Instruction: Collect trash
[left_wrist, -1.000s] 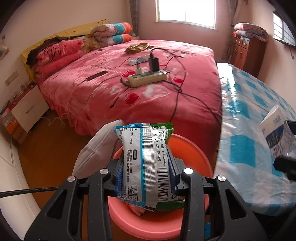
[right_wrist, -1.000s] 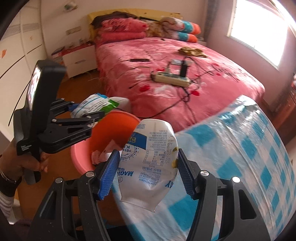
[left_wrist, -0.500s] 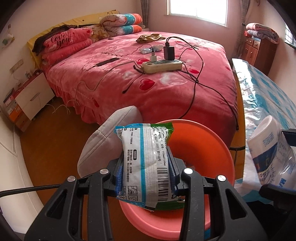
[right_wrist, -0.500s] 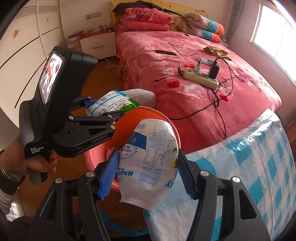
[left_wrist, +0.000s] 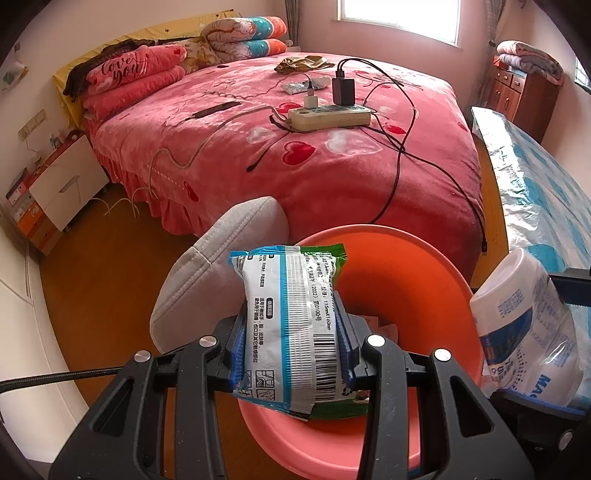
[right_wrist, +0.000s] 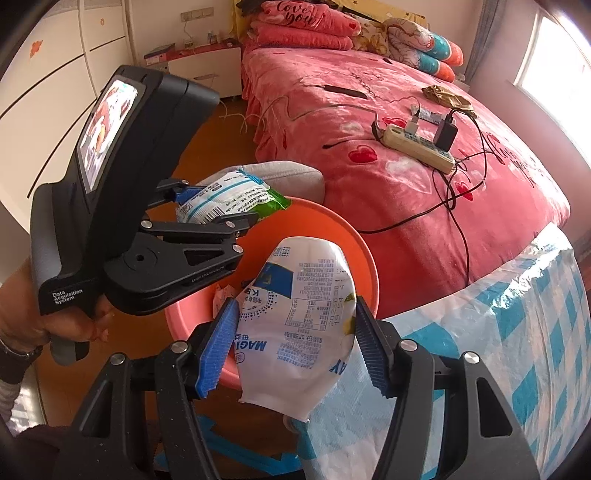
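Gripping wet-wipe packet (left_wrist: 291, 325): left gripper (left_wrist: 291, 354), above orange basin (left_wrist: 424, 295) near rim | right gripper (right_wrist: 295, 343): clamps white milk pouch (right_wrist: 299, 317) over basin's right rim

We see a sealed white packet (left_wrist: 291, 325) with blue stripes, green edge and barcode, upright above the near rim of the orange-pink basin (left_wrist: 413, 280). To its right, a crumpled white pouch (right_wrist: 299, 325) with blue print hangs over the basin's right edge. Paper scraps (right_wrist: 221, 295) lie inside the basin.
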